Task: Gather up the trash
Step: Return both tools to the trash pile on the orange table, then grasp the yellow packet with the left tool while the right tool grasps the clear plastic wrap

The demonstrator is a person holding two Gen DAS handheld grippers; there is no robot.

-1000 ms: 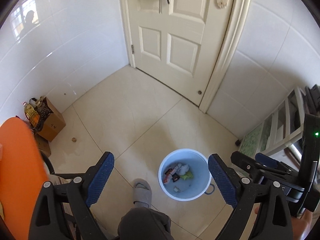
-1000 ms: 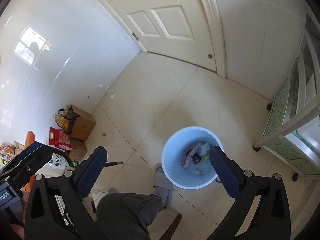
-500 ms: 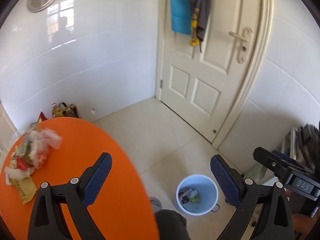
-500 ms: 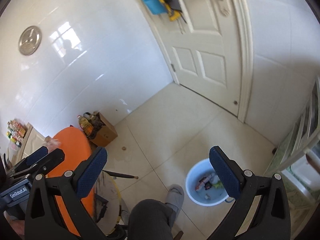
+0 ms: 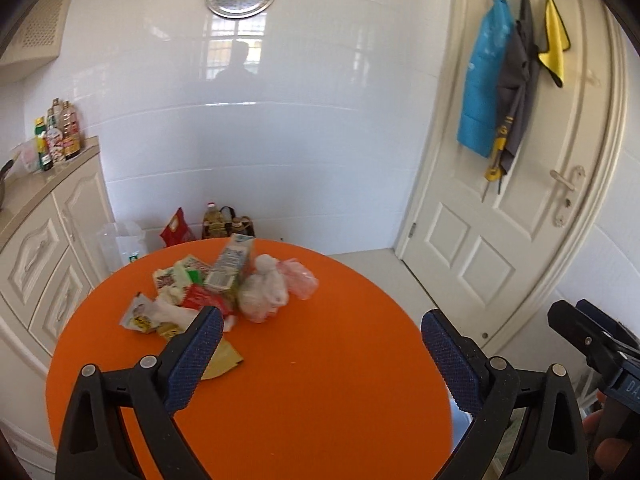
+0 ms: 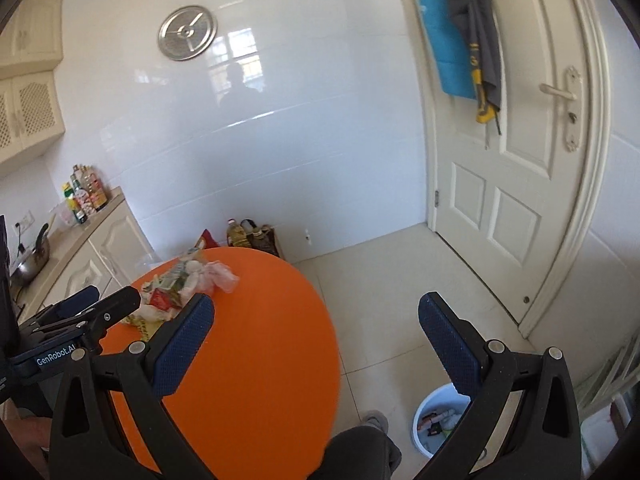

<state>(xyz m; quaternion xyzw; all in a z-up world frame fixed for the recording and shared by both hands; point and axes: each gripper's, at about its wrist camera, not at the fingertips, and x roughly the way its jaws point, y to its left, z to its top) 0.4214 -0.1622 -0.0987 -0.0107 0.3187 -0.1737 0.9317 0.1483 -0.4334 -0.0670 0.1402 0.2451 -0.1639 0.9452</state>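
A pile of trash (image 5: 224, 288) lies on the far left part of the round orange table (image 5: 320, 380): a drink carton (image 5: 230, 264), crumpled white and pink plastic bags (image 5: 276, 286), and snack wrappers (image 5: 144, 316). My left gripper (image 5: 320, 356) is open and empty above the table, near side of the pile. My right gripper (image 6: 316, 344) is open and empty over the table's right edge; the pile (image 6: 188, 280) lies far left of it. A light blue bin (image 6: 436, 420) with trash in it stands on the floor at lower right.
A white door (image 5: 512, 208) with hanging cloths is at the right. A counter with bottles (image 5: 56, 136) and cabinets is at the left. Bags and an oil bottle (image 5: 216, 222) stand on the floor behind the table. My leg (image 6: 360, 452) is between table and bin.
Both grippers have swung up and left from over the bin to over the orange table. The trash pile has come into view. Both stayed open.
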